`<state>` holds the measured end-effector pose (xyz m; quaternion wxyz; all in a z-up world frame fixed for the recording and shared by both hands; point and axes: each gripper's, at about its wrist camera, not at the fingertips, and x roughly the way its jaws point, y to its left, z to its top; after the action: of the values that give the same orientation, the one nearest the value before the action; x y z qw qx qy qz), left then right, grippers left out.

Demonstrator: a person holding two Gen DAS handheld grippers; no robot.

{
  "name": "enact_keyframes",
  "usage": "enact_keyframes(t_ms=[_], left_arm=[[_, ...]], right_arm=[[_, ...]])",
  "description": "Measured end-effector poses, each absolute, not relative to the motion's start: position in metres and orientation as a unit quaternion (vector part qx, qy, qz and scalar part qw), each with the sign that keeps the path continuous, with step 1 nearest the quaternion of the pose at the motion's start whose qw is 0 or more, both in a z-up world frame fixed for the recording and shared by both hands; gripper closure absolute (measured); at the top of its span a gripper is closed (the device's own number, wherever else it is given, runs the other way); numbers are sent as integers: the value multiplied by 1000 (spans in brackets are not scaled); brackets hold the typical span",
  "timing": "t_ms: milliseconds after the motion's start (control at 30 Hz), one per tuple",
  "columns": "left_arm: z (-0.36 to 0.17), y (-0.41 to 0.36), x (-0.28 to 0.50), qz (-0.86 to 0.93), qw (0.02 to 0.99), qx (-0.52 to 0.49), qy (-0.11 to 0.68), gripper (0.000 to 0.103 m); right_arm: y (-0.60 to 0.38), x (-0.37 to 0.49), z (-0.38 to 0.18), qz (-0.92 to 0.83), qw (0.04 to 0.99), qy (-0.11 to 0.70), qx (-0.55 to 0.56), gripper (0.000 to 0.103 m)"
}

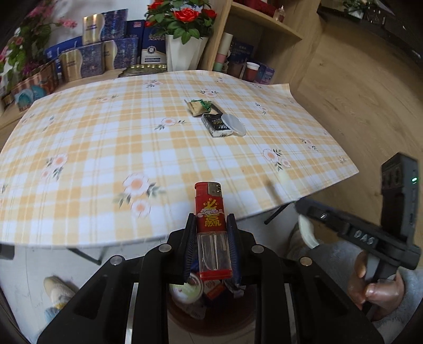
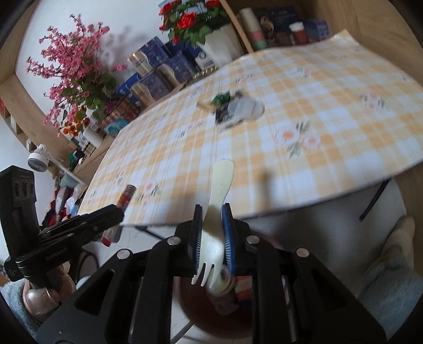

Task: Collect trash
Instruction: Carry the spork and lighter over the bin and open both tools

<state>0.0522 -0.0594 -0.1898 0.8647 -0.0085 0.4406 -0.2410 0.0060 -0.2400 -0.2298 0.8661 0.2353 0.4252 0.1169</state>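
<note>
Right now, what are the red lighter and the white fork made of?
The lighter, clamped in the left gripper, looks like glossy plastic: a red printed label over a see-through body, plus a shiny metal-looking cap. The fork, pinched in the right gripper, looks like smooth, cream-white plastic, thin and molded in one piece, probably disposable.

Table (image 1: 105, 148): wrapper (image 1: 198, 107), pack (image 1: 215, 124), lid (image 1: 234, 124) touching, far right; bin (image 1: 211, 317) below near edge; boxes (image 1: 105, 53), flowers (image 1: 182, 21) behind.
</note>
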Motion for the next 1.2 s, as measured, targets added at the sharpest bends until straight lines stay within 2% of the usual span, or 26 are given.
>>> enact_keyframes(t_ms=[300, 667, 733, 867, 967, 1000, 1033, 1100, 1167, 1200], left_arm=[[-196, -33, 11, -225, 874, -34, 429, 80], [-205, -32, 5, -230, 870, -44, 433, 80], [-206, -33, 5, -232, 869, -43, 435, 86], [-209, -34, 5, -232, 868, -42, 438, 87], [-211, -34, 5, -232, 866, -44, 441, 87], [-212, -34, 5, -232, 866, -45, 442, 87], [-212, -33, 5, -231, 865, -45, 442, 87], [-211, -33, 4, -230, 866, -44, 441, 87], [-212, -33, 4, -230, 867, -44, 441, 87], [-213, -33, 5, -228, 867, -44, 442, 87]], right_arm=[[-221, -4, -261, 116, 835, 489, 225, 85], [-225, -5, -292, 96, 797, 545, 243, 85], [-226, -5, -293, 95, 797, 545, 243, 85], [-226, -6, -293, 94, 794, 550, 243, 84], [-223, -1, -294, 89, 791, 555, 241, 80], [-224, -2, -293, 88, 792, 553, 242, 68], [-224, -3, -291, 88, 796, 547, 243, 51], [-224, -3, -286, 86, 804, 536, 242, 41], [-224, -3, -282, 84, 811, 528, 237, 39], [-225, -4, -280, 83, 813, 525, 236, 33]])
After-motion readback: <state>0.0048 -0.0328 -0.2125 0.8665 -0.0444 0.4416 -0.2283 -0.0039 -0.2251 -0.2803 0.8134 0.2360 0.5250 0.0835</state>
